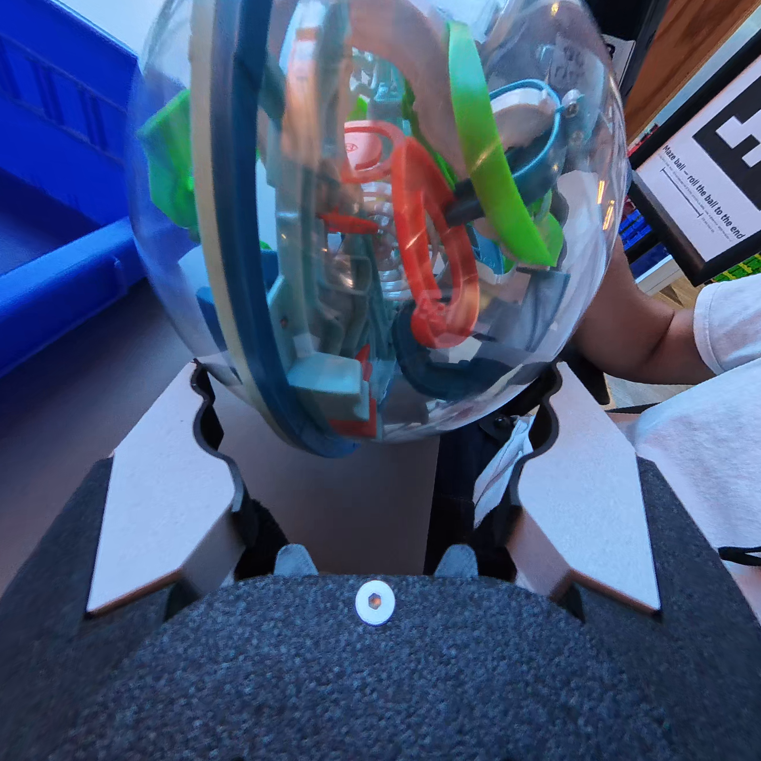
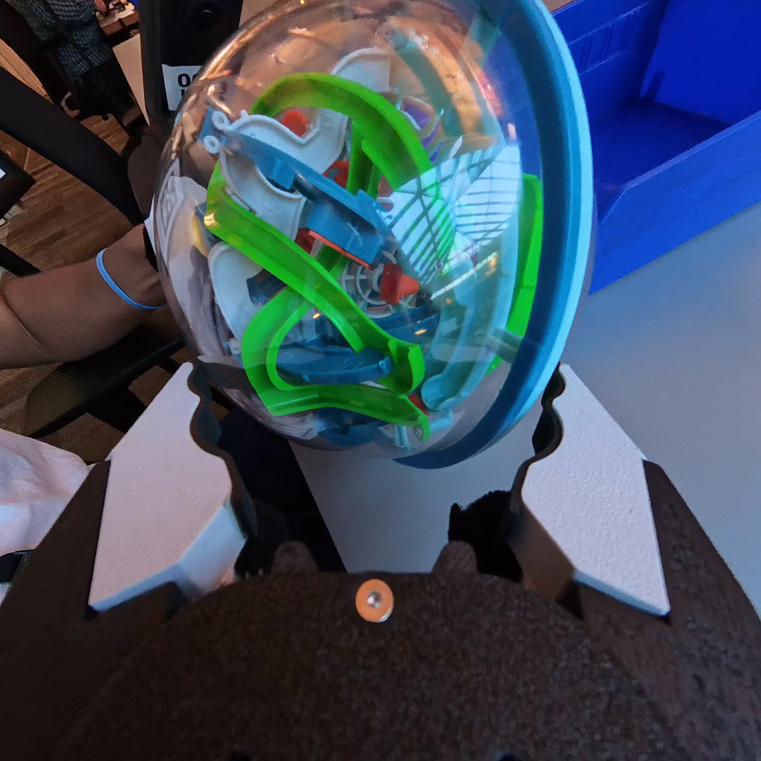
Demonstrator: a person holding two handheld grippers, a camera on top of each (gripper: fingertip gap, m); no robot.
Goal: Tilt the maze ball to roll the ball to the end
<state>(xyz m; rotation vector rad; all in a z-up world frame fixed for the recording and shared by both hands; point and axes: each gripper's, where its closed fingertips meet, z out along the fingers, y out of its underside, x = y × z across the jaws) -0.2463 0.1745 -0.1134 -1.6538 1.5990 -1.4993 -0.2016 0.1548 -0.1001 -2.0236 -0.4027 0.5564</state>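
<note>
The maze ball [image 1: 370, 206] is a clear sphere with a blue equator ring and green, red, blue and grey tracks inside. It is held in the air above the table and tilted, with the ring running near upright. My left gripper [image 1: 376, 374] has its jaws spread wide, and both fingertips [image 1: 201, 379] press the ball's lower sides. My right gripper [image 2: 374, 370] grips the maze ball [image 2: 362, 247] from the opposite side in the same way. I cannot make out the small rolling ball inside.
A blue plastic bin [image 1: 61, 206] stands on the white table [image 2: 659, 370] behind the ball and shows in the right wrist view [image 2: 679, 144]. A framed sign [image 1: 708, 164] stands at the right. A person's arm [image 1: 642, 329] and forearm [image 2: 70, 304] flank the ball.
</note>
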